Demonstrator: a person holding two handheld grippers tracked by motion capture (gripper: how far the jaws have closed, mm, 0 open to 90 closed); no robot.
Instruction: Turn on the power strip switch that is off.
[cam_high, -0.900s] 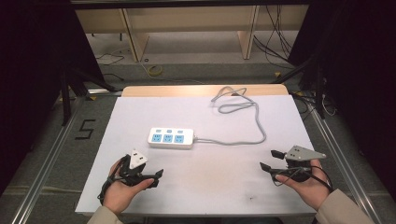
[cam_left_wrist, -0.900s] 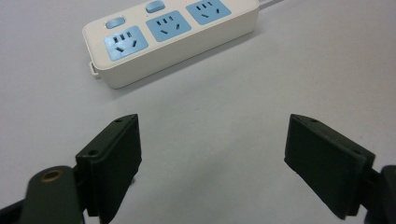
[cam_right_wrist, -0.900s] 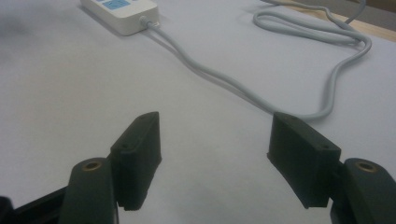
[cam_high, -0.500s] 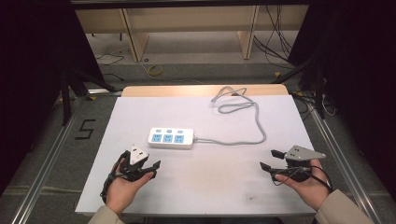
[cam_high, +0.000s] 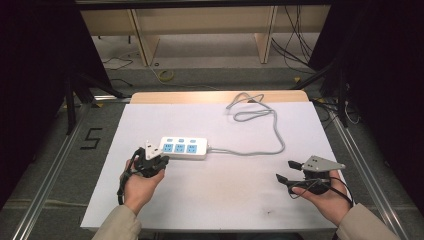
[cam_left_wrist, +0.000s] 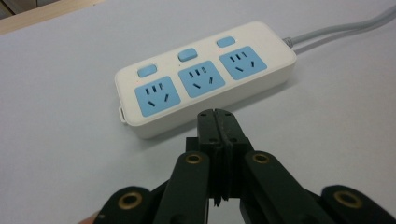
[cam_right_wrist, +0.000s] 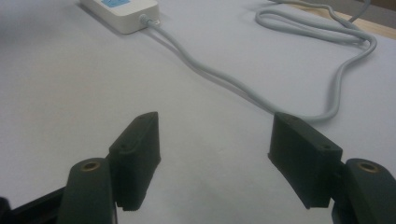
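White paper covers the table (cam_high: 220, 200), with a bare wooden strip along its far edge at the upper middle of the high view; beyond it stand wooden shelf legs and loose floor cables, with dark curtains at both sides. Lying left of centre, the power strip (cam_high: 183, 148) trails its grey cord (cam_high: 270, 131) in a loop toward the upper right. At lower left, the left gripper (cam_high: 156, 156) sits just beside the strip's near left end, jaws clenched together on nothing. At lower right, the right gripper (cam_high: 285, 171) rests in an upturned hand, well apart from the strip, jaws spread wide and empty.
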